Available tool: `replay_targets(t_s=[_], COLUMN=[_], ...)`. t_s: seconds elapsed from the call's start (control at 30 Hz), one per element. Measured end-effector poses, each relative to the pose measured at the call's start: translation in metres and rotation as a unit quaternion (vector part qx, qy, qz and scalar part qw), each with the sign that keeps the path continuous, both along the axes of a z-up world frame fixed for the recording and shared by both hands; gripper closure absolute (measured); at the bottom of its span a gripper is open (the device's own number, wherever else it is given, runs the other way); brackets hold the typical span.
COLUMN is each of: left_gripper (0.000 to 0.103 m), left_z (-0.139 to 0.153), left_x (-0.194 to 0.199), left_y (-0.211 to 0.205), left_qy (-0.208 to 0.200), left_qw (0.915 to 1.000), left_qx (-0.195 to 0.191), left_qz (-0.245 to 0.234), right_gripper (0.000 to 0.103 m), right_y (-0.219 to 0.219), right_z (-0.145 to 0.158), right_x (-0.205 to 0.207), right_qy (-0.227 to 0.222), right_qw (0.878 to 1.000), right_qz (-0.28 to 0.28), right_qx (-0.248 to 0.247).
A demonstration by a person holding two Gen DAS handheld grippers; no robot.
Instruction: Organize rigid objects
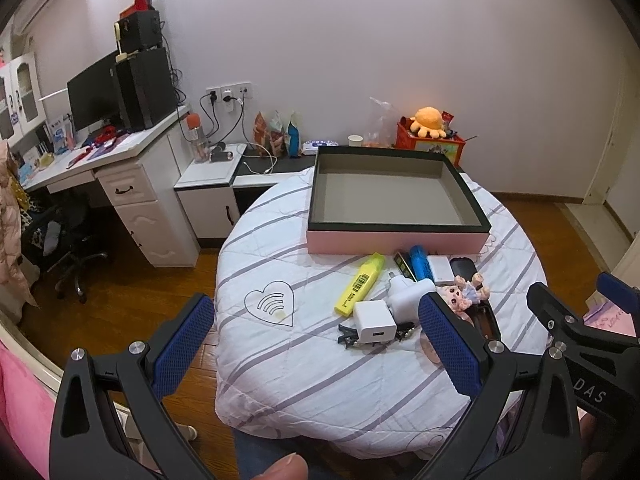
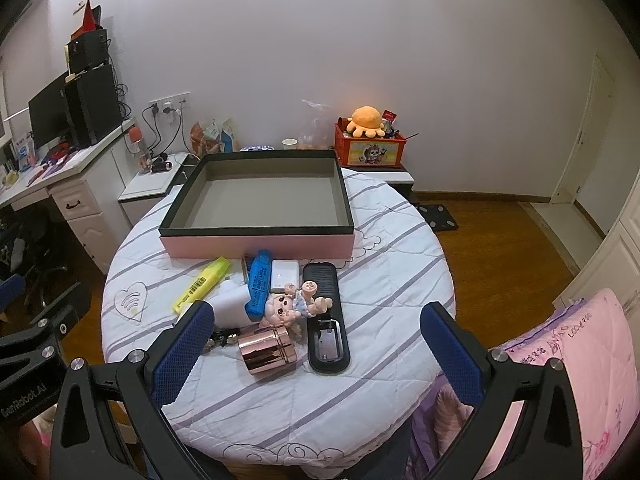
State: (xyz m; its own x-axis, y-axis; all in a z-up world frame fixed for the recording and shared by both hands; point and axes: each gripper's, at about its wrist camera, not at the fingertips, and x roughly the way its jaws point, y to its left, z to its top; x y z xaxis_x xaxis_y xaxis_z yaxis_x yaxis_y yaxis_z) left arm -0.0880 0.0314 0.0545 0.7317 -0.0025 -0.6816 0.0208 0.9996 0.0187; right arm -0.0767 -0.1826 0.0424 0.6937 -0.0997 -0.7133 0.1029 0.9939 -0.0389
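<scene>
An empty pink box with a dark rim (image 1: 396,240) (image 2: 256,246) stands at the back of the round table. In front of it lie a yellow highlighter (image 1: 360,284) (image 2: 202,284), two white chargers (image 1: 374,320) (image 1: 410,292), a blue tube (image 2: 259,286), a small doll (image 2: 294,306) (image 1: 466,290), a rose-gold cylinder (image 2: 266,350), a black remote (image 2: 326,320) and a dark hair clip (image 1: 348,334). My left gripper (image 1: 316,344) is open and empty, near the chargers. My right gripper (image 2: 316,350) is open and empty, around the cylinder and remote.
The table wears a white striped quilt (image 1: 304,360) (image 2: 384,280). A white desk with a monitor (image 1: 96,100) stands at left, low cabinets behind. A red toy box with an orange plush (image 2: 370,148) is at the back. A pink blanket (image 2: 580,360) lies at right.
</scene>
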Motion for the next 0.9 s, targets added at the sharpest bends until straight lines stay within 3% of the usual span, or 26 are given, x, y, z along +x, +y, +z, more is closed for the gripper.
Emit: replay_targets(t_s=[0.57,0.9], left_gripper=[0.0,0.0], left_z=[-0.009,-0.039], left_x=[0.013,0.04], left_y=[-0.001,-0.006], left_qy=[0.016,0.051], left_qw=[0.9999,0.9986], left_qx=[0.001,-0.007], left_qz=[0.0,-0.008], right_gripper=[0.0,0.0], right_y=[-0.006,-0.02], right_z=[-0.007,-0.035], right_x=[0.01,0.033], right_qy=[0.012,0.045], right_qw=[1.0,0.999], right_qz=[0.0,-0.001], right_qx=[0.006,0.016])
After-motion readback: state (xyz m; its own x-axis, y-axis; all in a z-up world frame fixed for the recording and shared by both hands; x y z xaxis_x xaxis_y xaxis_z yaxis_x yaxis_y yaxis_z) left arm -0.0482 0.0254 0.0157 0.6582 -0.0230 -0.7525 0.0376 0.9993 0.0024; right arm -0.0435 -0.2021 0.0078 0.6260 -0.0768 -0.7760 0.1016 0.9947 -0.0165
